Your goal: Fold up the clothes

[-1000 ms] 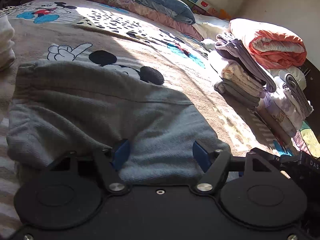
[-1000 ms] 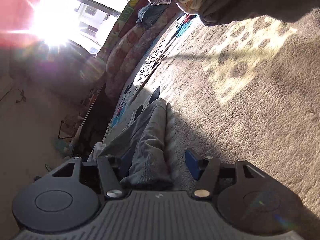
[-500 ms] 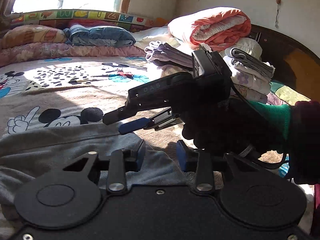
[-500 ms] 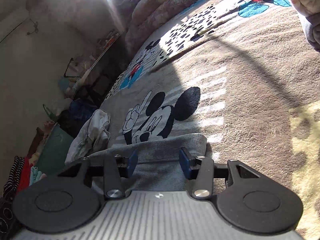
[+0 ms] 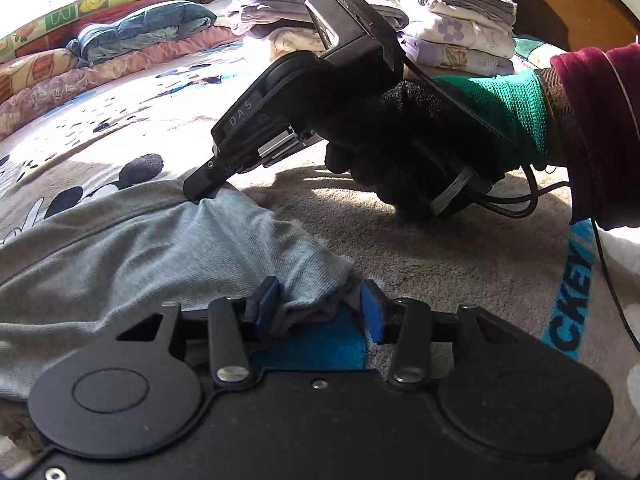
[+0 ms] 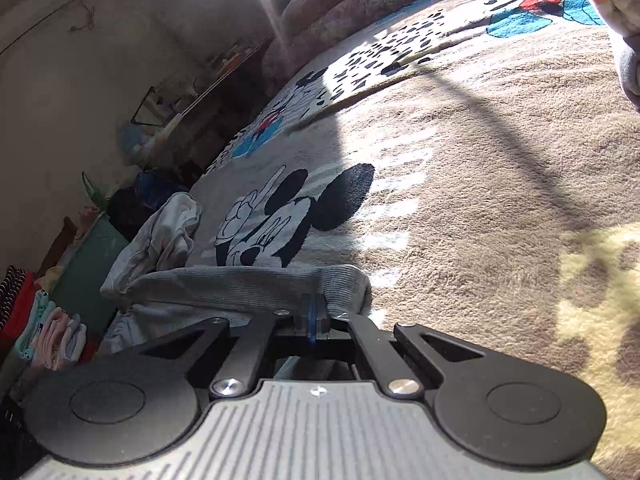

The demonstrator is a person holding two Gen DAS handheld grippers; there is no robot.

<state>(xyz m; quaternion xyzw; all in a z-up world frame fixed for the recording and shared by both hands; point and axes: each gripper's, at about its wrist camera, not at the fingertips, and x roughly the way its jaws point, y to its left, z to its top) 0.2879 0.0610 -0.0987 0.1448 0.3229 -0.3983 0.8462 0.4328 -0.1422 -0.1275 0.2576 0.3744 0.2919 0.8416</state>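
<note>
A bed (image 5: 440,248) covered by a cartoon-mouse blanket (image 6: 460,184) is carrying the work, with folded stacks (image 5: 452,40) sitting at about one o'clock in the left view. The grey garment (image 5: 152,256) is lying spread across it toward nine o'clock. The right hand-held gripper (image 6: 316,320) is pinching together on the garment's ribbed edge, apparently to carry a fold. The left hand-held gripper (image 5: 318,306) is standing apart, its fingers straddling a bunched corner, seemingly readying a second hold.
</note>
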